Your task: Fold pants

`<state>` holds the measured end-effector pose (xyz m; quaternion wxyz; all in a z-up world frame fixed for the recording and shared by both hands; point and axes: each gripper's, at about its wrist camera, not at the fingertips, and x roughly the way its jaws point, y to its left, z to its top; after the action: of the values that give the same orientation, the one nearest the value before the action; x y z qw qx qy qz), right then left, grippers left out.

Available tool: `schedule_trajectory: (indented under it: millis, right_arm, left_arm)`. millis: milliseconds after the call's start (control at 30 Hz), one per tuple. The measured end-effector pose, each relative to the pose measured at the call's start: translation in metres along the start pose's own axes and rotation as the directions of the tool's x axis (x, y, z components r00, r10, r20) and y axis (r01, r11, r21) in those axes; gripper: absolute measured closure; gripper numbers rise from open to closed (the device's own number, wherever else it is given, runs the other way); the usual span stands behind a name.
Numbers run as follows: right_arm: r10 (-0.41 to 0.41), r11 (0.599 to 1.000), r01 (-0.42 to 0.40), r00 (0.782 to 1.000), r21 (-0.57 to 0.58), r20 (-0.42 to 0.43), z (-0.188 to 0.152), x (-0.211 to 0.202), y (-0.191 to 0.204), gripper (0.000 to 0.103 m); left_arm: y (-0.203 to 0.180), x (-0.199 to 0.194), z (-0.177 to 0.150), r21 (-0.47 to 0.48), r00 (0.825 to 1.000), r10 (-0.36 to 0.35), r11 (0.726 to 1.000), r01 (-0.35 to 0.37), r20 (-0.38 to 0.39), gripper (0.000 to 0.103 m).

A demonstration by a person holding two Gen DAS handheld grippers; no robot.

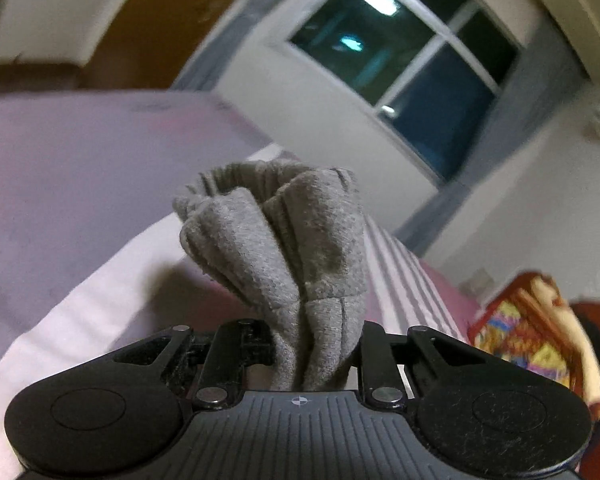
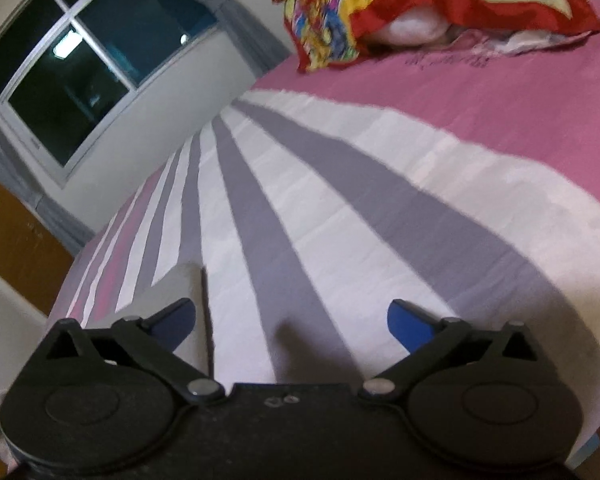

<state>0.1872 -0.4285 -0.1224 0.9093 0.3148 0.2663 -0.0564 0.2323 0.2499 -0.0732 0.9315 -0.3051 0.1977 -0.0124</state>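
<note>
In the left wrist view my left gripper (image 1: 314,350) is shut on a bunched wad of grey pants (image 1: 284,240), which sticks up between the jaws and is held above the bed. In the right wrist view my right gripper (image 2: 292,320) is open and empty, with blue pads (image 2: 410,322) spread wide just above the striped bedspread (image 2: 340,208). A flat grey piece with a dark edge (image 2: 180,292), perhaps part of the pants, lies by the right gripper's left finger.
The bed has a pink, white and grey striped cover (image 1: 400,276). A colourful red and yellow blanket (image 2: 380,4) is piled at the far end; it also shows in the left wrist view (image 1: 532,328). A dark window (image 2: 80,64) and a brown door (image 2: 12,220) stand beyond the bed.
</note>
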Motion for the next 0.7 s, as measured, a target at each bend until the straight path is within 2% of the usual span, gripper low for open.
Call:
schedule_trajectory:
  millis: [133,200,333,467,633,700]
  right_arm:
    - [0.001,1.0,-0.001,0.999,0.013,0.053,0.0,-0.009,-0.005,0.0]
    - [-0.002,1.0,0.001,0.998,0.02,0.069,0.001,-0.012,-0.008,0.0]
    - [0.014,0.999,-0.017,0.997,0.046,0.07,0.005,-0.011,-0.014,0.0]
    - [0.041,0.996,-0.044,0.998,0.075,0.049,0.006,-0.009,-0.02,0.0]
    - [0.063,0.993,-0.069,0.996,0.092,0.067,0.006,-0.013,-0.023,0.0]
    - [0.071,0.992,-0.077,0.995,0.096,0.069,0.006,-0.013,-0.024,0.0]
  left_arm:
    - [-0.061,0.001,0.003,0.145,0.998,-0.059,0.987,0.063,-0.027,0.083]
    - [-0.094,0.006,-0.002,0.221,0.995,-0.083,0.971,0.093,-0.051,0.083]
    - [-0.153,0.026,-0.017,0.308,0.983,-0.147,0.935,0.175,-0.112,0.083]
    - [-0.204,0.04,-0.049,0.395,0.962,-0.183,0.884,0.251,-0.202,0.083]
    - [-0.258,0.069,-0.105,0.49,0.938,-0.164,0.818,0.302,-0.304,0.083]
    - [-0.263,0.077,-0.125,0.518,0.927,-0.156,0.792,0.323,-0.34,0.083]
